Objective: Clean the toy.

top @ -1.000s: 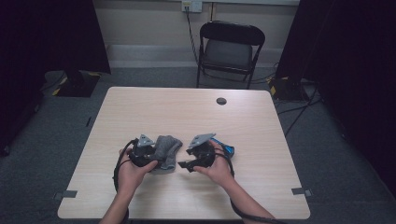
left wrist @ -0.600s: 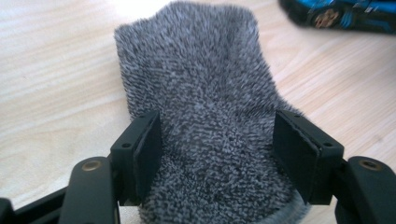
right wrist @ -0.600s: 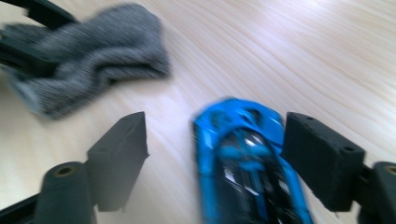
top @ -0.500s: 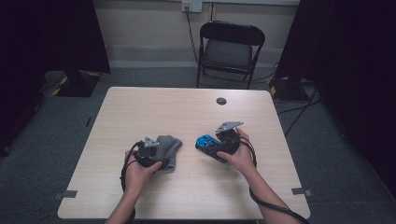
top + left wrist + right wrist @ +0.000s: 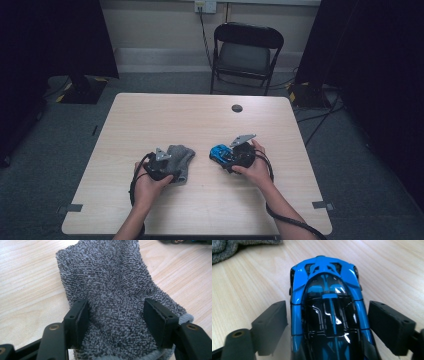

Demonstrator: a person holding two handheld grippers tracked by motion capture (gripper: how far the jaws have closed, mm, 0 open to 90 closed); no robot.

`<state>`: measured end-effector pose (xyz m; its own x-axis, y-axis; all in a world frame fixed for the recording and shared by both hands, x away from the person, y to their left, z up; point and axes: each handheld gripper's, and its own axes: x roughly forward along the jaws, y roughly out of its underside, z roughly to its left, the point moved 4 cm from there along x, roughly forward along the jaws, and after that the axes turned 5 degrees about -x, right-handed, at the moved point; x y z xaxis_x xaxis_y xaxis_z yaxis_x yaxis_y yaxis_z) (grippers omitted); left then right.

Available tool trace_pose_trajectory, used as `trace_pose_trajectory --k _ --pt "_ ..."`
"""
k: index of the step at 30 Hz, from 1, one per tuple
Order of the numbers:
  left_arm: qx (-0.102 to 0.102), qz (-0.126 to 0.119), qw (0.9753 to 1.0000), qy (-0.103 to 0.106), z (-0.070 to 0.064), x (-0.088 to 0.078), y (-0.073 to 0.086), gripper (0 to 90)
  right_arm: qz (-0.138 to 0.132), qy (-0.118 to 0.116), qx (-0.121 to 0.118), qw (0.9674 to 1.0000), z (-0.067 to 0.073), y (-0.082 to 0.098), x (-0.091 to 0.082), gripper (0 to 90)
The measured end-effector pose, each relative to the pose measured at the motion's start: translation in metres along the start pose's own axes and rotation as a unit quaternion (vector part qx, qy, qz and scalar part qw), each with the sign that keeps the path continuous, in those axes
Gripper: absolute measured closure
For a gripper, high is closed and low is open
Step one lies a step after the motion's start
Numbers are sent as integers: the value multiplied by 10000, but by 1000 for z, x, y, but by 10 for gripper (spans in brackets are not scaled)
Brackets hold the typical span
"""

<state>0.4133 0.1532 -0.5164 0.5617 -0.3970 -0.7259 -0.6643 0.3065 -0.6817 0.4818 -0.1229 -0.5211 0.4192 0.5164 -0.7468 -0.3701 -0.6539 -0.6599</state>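
The blue toy car [image 5: 328,307] lies lengthwise between the jaws of the right gripper [image 5: 328,325], its long axis running straight away from the hand along the jaws' own line, so a plain squeeze would take it across its width; the jaws have just been opening and now stand wide, a sliver of bare table [image 5: 257,285] showing on either side of the body, the pads not pressing on it; in the high view the car [image 5: 219,153] sits on the table [image 5: 200,115] just left of the right gripper [image 5: 231,156], its far end pointing toward the grey sock [image 5: 179,159]; the right hand is plainly the nearer one to it. The car is glossy blue with black glazing and a blue stripe down the roof, hard and slick, likely to slip if caught only at the tapering end. The left gripper [image 5: 116,325] straddles the sock [image 5: 117,302] near its ribbed cuff, the sock's length stretching away from the jaws; these jaws have just been closing a little, and the pads touch the fluffy pile on both sides, though I cannot tell whether they truly pinch it; the sock is thick, looped grey terry, lying flat on the pale wood.
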Motion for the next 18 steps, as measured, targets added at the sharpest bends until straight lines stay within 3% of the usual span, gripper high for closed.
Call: trace_pose_trajectory --k 3,6,8,18 --pt "24 12 10000 12 1 0 0 381 49 107 -178 9998 3 0 2 163" --pt "43 21 10000 1 0 0 0 381 169 69 -29 9998 2 0 3 168" --pt "75 14 10000 8 1 0 1 382 192 28 29 9998 1 -1 2 239" --pt "76 -9 10000 24 2 -1 1 385 347 -92 108 9993 0 -2 1 254"
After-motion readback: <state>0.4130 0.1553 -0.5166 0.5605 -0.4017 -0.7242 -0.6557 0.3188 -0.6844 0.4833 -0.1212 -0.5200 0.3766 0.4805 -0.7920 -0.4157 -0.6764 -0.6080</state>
